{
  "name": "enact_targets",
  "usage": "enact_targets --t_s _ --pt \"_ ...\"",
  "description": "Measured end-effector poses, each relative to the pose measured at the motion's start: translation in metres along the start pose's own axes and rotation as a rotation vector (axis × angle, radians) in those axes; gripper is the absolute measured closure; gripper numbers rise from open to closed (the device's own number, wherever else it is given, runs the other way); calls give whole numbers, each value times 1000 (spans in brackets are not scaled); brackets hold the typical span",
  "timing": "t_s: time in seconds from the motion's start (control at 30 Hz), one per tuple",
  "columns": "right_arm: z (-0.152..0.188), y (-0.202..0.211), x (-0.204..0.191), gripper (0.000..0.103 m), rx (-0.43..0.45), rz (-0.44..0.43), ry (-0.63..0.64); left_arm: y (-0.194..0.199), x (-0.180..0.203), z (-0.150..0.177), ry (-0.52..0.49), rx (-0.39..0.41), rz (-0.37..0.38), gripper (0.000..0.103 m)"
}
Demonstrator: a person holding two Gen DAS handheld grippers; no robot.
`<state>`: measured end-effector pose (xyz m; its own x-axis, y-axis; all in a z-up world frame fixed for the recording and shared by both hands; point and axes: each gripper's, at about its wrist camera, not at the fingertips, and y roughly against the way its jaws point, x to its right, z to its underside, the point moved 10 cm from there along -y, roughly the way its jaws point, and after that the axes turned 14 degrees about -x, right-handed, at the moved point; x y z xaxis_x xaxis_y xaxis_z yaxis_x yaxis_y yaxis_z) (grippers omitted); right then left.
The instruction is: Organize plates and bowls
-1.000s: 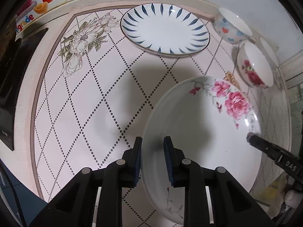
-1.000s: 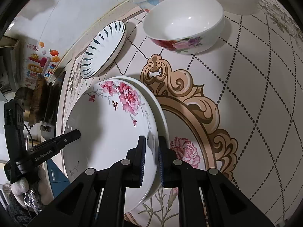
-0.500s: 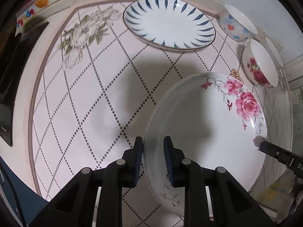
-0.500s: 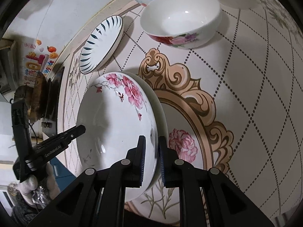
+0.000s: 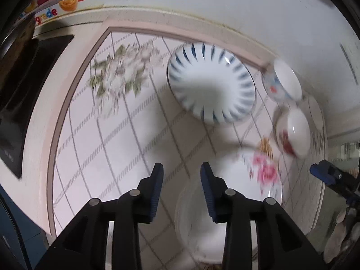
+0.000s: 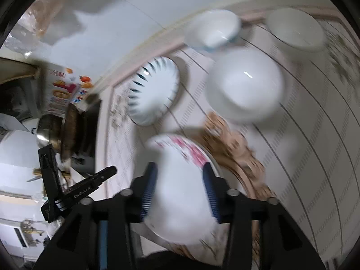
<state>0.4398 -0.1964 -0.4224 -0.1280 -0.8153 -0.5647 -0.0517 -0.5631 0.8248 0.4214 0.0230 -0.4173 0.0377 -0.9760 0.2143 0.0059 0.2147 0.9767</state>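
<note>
- The rose-patterned plate (image 5: 227,204) lies on the patterned table cover (image 5: 94,135), stacked on a second plate whose rim (image 6: 216,164) shows along its right edge; pink roses mark its far side, the rest is plain white.
- The left gripper (image 5: 181,175) hangs above the plate's left edge, its jaws opening to a modest gap with only table cover and plate rim seen between them, the pads clear of the plate.
- The right gripper (image 6: 180,175) stands over the plate's right part, its jaws opening wider; the white dish shows between the blue pads, but blur hides whether they touch it.
- Beyond the stack sits a blue-striped plate (image 5: 211,85) near the wall.
- To its right are a small bowl with coloured spots (image 5: 282,82), a rose bowl (image 5: 292,132) and, in the right wrist view, a plain white bowl (image 6: 294,29).
- Both views are smeared by motion.
</note>
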Motion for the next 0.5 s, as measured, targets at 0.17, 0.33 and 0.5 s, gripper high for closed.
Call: enact_targets --t_s 0.17,0.33,0.5 --pt "-66 -19 -13 50 24 56 25 -17 -16 -64 74 -31 7 71" --pt "-123 -52 -5 50 -4 106 -6 -37 -23 -104 88 -55 4 71" --pt "-152 -80 3 51 -34 138 -19 -59 -23 -128 83 -84 3 71"
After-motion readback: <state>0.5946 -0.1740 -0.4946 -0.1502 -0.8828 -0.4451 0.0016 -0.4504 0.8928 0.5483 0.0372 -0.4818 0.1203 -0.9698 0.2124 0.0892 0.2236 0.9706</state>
